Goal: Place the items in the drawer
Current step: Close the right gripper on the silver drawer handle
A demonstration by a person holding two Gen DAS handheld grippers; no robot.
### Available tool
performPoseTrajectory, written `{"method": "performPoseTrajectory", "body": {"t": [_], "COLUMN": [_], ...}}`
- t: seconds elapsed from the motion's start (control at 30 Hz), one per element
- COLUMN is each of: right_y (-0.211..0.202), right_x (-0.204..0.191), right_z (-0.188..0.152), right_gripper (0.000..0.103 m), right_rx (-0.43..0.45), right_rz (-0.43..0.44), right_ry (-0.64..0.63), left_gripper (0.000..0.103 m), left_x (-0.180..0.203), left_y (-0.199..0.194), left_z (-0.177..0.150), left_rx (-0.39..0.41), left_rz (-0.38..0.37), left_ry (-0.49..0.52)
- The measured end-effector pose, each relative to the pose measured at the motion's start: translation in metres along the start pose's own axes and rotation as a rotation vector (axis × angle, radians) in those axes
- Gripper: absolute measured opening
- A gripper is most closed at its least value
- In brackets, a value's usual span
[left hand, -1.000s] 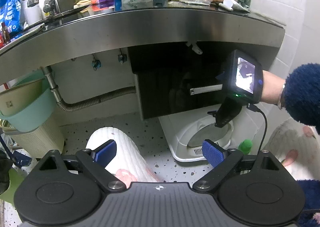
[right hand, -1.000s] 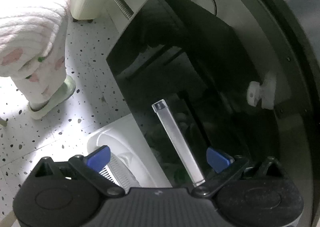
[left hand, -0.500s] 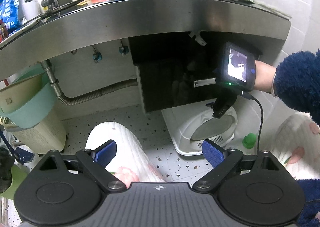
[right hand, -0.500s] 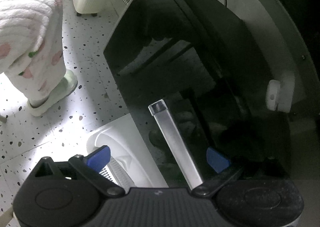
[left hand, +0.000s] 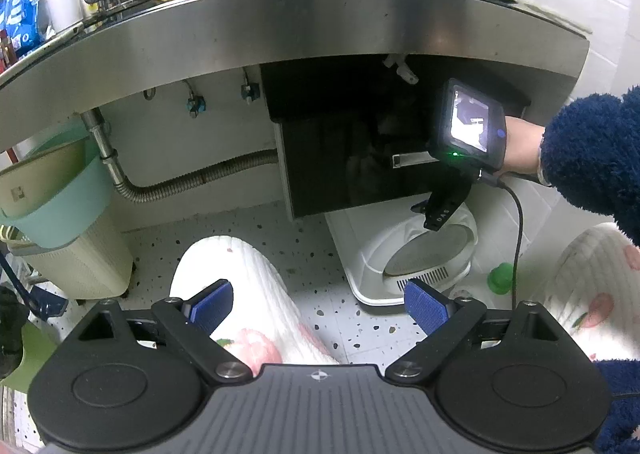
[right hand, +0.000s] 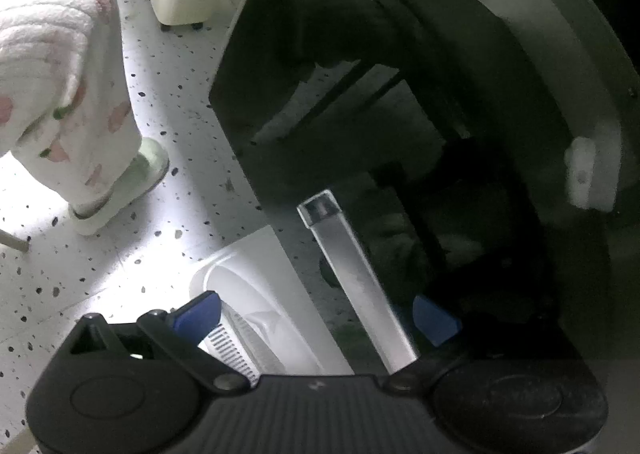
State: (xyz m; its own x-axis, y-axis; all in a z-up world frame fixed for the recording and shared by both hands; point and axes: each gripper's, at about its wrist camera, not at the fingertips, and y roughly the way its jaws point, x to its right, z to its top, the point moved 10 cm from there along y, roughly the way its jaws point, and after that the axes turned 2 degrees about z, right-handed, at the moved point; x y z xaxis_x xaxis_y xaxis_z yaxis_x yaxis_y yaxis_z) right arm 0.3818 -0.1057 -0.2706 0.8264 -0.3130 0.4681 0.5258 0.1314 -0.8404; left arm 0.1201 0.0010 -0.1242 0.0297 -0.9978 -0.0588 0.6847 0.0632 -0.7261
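**Right gripper at drawer handle, left gripper idle**

Right gripper (right hand: 316, 312): jaws spread wide, blue pads (right hand: 198, 312) well apart. The handle (right hand: 354, 278), a pale metal bar, runs up between the pads from the gripper body. Neither pad touches it; nothing is held.

In the left wrist view the right gripper (left hand: 438, 209) sits in front of the drawer (left hand: 344, 169), its lit screen facing the camera, just beside the handle's (left hand: 410, 159) right end. A hand (left hand: 520, 147) in a dark blue fleece sleeve (left hand: 596, 157) carries it.

Left gripper (left hand: 318, 304): jaws wide open, empty, hanging above the speckled floor (left hand: 316, 250) and a leg (left hand: 256, 294) in white fleece.

Drawer: glossy black front, mounted under the right end of the steel counter (left hand: 300, 21). From here the front looks flush, but the pictures do not show for certain whether it is fully closed.

Surroundings: a white appliance (left hand: 404, 250) stands on the floor below the drawer. A corrugated hose (left hand: 192, 181) runs left of the drawer to a drain pipe. A teal basin (left hand: 52, 189) rests on a cream bin (left hand: 84, 270) at far left. Assorted toiletries crowd the counter top.
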Motion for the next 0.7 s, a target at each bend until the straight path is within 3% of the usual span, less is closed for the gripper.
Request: {"method": "performPoseTrajectory", "body": {"t": [0.47, 0.7], "right_y": [0.0066, 0.0062], "right_x": [-0.0044, 0.0005], "right_z": [-0.0023, 0.0008], "right_gripper": [0.103, 0.103], "right_rx": [-0.008, 0.000], "right_rz": [-0.029, 0.012], "right_ry": [-0.007, 0.060], "left_gripper": [0.093, 0.093], "left_x": [0.0023, 0.0028], "left_y": [0.0029, 0.0030], "left_z": [-0.0024, -0.0027], "left_rx": [-0.005, -0.004], "left_rz": [-0.013, -0.009], "left_ry": [0.006, 0.009]}}
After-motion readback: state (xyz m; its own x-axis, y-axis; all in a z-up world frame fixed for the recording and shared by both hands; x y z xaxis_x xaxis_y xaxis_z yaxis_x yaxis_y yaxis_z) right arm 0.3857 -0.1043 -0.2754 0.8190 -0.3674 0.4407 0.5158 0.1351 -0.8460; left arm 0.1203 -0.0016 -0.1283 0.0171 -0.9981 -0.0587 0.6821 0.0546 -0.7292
